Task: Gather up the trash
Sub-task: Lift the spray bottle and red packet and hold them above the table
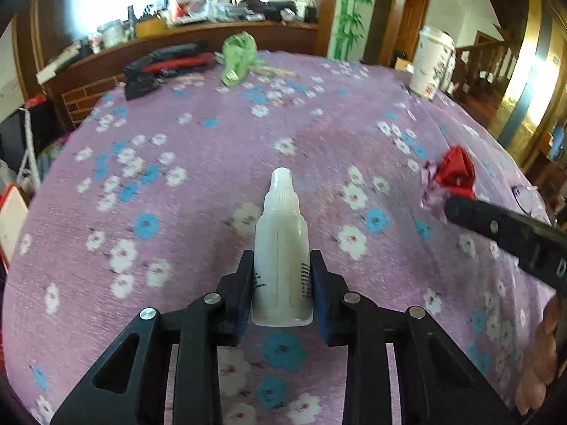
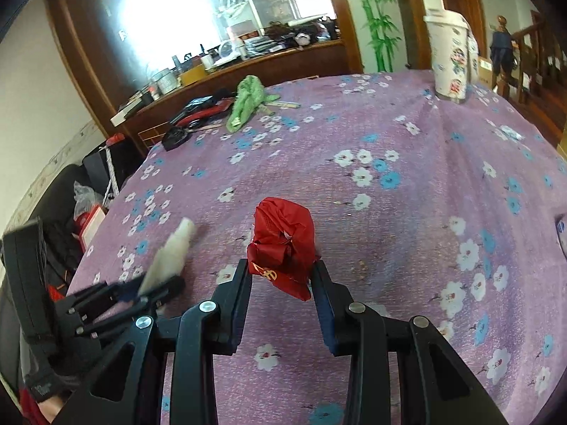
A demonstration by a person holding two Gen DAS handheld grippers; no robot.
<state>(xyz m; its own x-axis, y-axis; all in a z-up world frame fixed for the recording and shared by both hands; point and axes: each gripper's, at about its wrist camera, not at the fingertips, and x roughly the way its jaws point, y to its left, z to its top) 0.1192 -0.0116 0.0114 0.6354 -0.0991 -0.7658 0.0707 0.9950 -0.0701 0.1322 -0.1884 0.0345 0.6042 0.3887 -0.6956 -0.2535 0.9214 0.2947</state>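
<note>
A worktop [image 1: 219, 148] covered by a purple floral cloth is seen in both views, with a cluttered wooden ledge [image 1: 198, 32] behind it at the upper left of the frame. A green cloth [image 1: 239, 55] and dark red-and-black items [image 1: 166, 65] are noted at the far edge of the worktop. A white floral bin [image 2: 450, 60] is seen at the upper right, at the far corner of the worktop.

In the left wrist view, a white bottle [image 1: 281, 248] is held at lower centre by the left gripper [image 1: 282, 265]; the fingers are clamped on its lower body, nozzle pointing away. The bottle is seen again, blurred, at the lower left of the right wrist view.

In the right wrist view, a crumpled red wrapper [image 2: 283, 244] is held at centre by the right gripper [image 2: 281, 272], its fingers closed on the wrapper's lower part. The wrapper also appears at the right edge of the left wrist view.
</note>
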